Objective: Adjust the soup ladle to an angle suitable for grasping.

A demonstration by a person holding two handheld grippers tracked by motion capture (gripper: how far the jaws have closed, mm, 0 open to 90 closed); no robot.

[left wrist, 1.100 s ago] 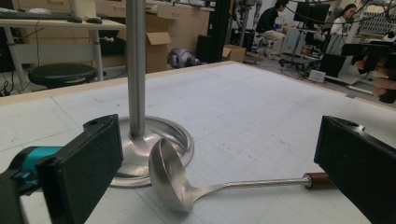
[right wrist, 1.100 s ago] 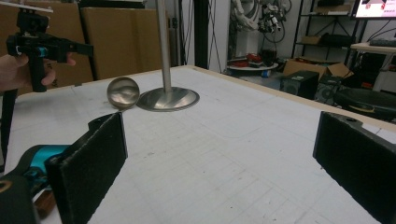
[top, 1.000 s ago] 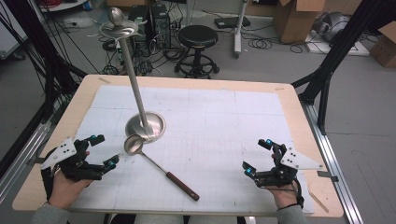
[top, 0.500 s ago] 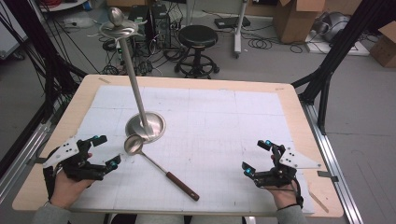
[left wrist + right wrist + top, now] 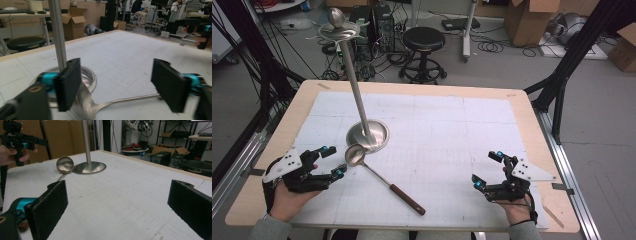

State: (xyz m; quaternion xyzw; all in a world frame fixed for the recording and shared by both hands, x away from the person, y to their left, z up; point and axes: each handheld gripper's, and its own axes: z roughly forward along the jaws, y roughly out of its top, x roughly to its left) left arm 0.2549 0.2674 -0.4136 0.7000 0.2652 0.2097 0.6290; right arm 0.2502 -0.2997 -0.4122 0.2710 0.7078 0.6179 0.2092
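A steel ladle [image 5: 354,155] lies on the white gridded mat, its bowl against the stand's round base [image 5: 368,134] and its dark-gripped handle [image 5: 408,199] running toward the front. My left gripper [image 5: 332,161] sits just left of the bowl, open. Its jaws have just been closing. In the left gripper view the ladle's bowl [image 5: 85,105] and neck lie low between the jaws of the left gripper [image 5: 118,85], and the pads do not touch them. My right gripper [image 5: 487,169] rests open at the front right, nothing between its jaws, with open mat ahead of the right gripper [image 5: 120,207].
A tall steel pole [image 5: 354,85] rises tilted from the base, topped by a ring and a knob [image 5: 336,17]. The wooden table's edge [image 5: 532,107] frames the mat. A stool [image 5: 424,40], boxes and cables stand on the floor behind.
My left gripper has edged right, closer to the ladle's bowl. The right gripper, the ladle and the stand have stayed put.
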